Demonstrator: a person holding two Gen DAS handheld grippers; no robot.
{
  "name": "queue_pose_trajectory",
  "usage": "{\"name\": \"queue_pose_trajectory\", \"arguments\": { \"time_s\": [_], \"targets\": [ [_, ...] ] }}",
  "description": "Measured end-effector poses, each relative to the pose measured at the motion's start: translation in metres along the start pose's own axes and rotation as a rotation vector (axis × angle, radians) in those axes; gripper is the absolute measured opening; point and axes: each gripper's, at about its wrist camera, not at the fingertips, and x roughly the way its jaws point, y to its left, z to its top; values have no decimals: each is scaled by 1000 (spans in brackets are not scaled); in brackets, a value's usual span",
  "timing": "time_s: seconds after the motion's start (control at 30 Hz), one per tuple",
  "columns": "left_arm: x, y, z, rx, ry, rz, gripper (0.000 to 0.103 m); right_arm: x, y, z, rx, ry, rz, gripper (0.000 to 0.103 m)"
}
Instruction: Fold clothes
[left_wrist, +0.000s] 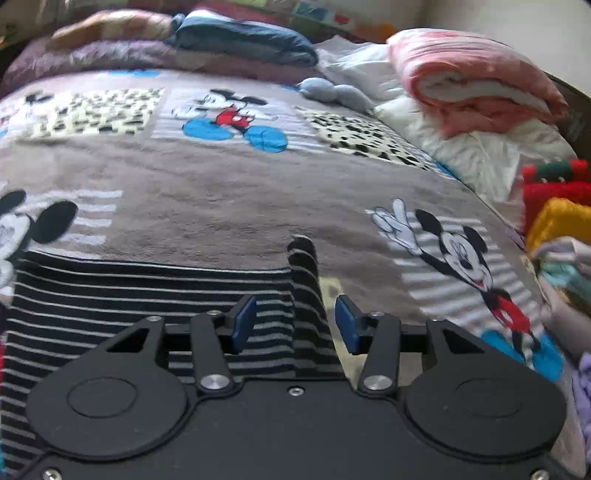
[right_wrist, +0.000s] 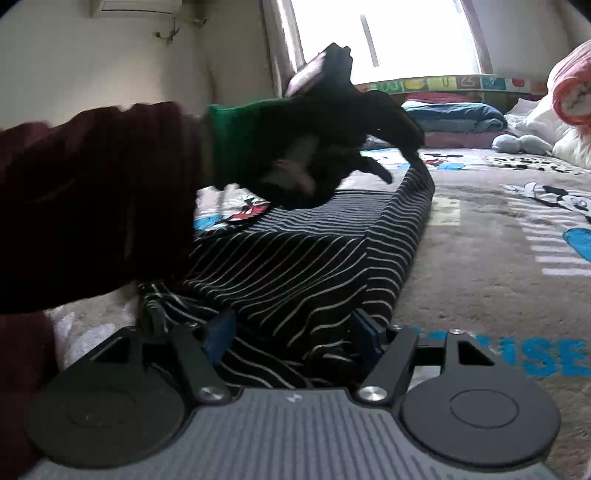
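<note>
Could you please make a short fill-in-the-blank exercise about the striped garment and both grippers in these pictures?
1. The garment is black with thin ____ stripes.
2. The left gripper has its jaws ____.
3. The garment lies on a blanket printed with a cartoon ____.
4. The right gripper has ____ pads.

Missing words: white; open; mouse; blue

Open cartoon-mouse blanket (left_wrist: 207, 192) ahead of the striped garment (left_wrist: 147, 302); folded clothes stack (left_wrist: 557, 236) crowding the right edge; pink quilt (left_wrist: 472, 81), pillows beyond
</note>
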Motion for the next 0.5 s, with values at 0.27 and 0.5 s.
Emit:
{"name": "queue_pose_trajectory", "arguments": {
  "time_s": [0.27, 0.5],
  "targets": [
    [12, 29, -3, -148, -1, -35, 6, 3, -5, -1, 18, 10, 22, 72],
    [22, 52, -6, -258, 12, -56, 6, 4, -5, 0, 15, 14, 30, 73]
  ]
}}
